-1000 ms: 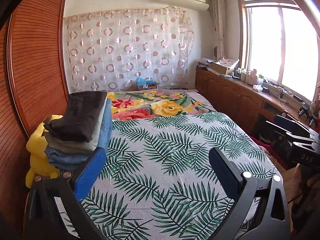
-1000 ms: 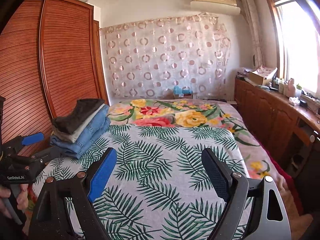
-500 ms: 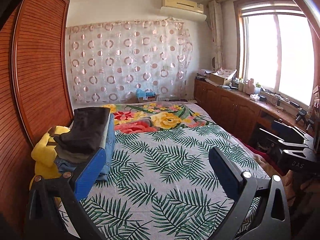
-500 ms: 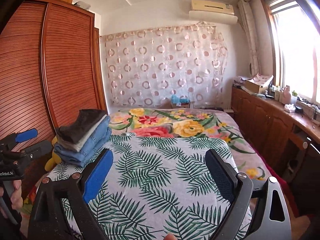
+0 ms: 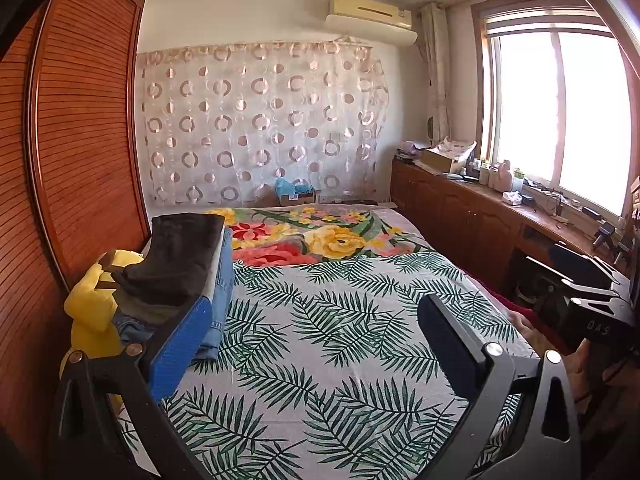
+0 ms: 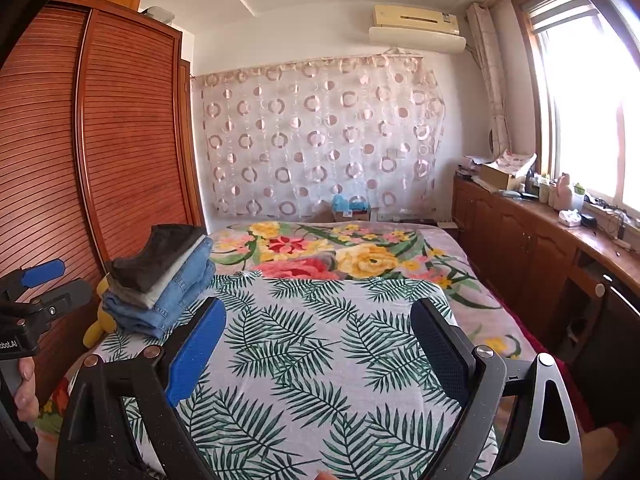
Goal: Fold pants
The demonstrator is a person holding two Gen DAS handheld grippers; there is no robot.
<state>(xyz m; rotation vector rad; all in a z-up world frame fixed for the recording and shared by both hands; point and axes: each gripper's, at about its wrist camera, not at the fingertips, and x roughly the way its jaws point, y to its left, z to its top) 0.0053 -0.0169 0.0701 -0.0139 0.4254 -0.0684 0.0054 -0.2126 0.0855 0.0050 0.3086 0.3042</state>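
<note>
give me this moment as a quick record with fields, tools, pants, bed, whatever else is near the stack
left tool: open, holds nothing, raised over the bed
right tool: open, holds nothing, raised over the bed
folded pants stack: at the bed's left edge by the wardrobe; dark pair on top, grey next, blue jeans below
bed cover: palm-leaf sheet, no loose pants visible on it
yellow plush toy: beside the stack, against the wardrobe
</note>
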